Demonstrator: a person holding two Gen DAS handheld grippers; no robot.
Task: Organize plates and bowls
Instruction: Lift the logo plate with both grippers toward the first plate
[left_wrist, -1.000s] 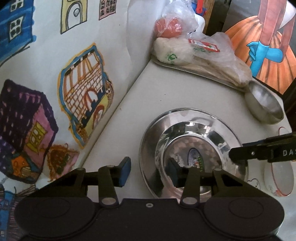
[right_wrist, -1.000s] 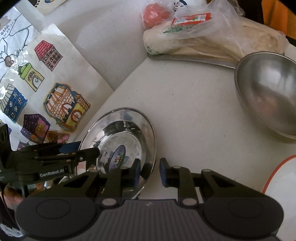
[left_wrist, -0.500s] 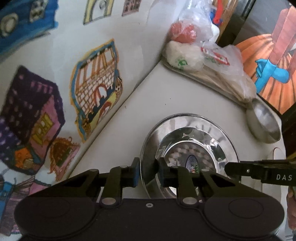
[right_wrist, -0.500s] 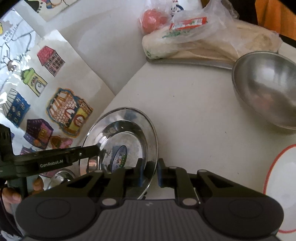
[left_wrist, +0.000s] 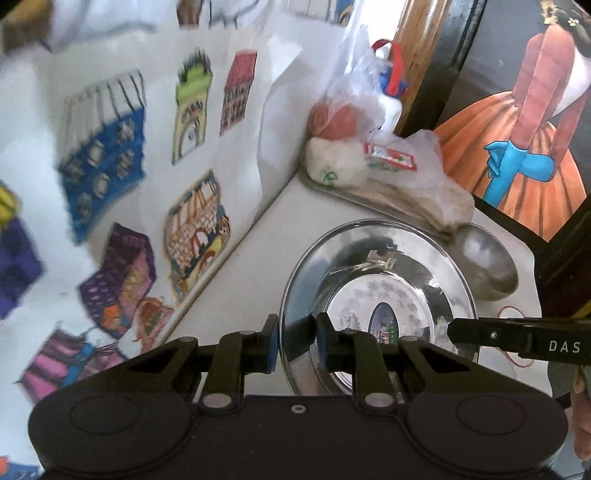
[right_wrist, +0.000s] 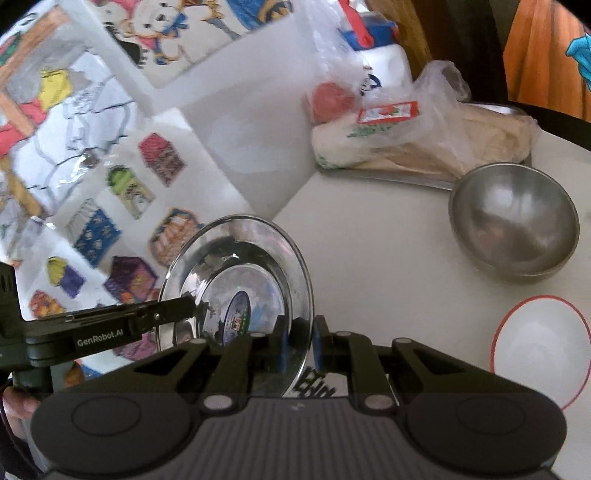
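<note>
The left gripper (left_wrist: 294, 343) is clamped on the near-left rim of the steel plate (left_wrist: 376, 280), its blue pads pressing either side of the thin edge. The right gripper (right_wrist: 300, 341) is pinched on the opposite rim of the same plate, jaws nearly closed over the metal. Held between the two, the plate appears tilted and clear of the white table (right_wrist: 376, 236), though the gap beneath it is hard to read.

Beyond the plate on the right-hand side sits a steel bowl (right_wrist: 513, 225), empty, alone on the table. Nearer than the bowl, also right of the plate, lies a white dish with a red rim (right_wrist: 543, 343). Judging by this, the organizing looks to be at an early stage: one plate is in hand with no set-down spot evident, and the bowl and white dish stand unsorted, well apart from each other.

Behind the plate, against the wall, a metal tray (right_wrist: 406, 173) carries plastic bags of food (left_wrist: 369, 158). Left of the plate, the wall is papered with coloured drawings of houses (left_wrist: 195, 225); to the right hangs a painted figure in an orange skirt (left_wrist: 517, 166).
</note>
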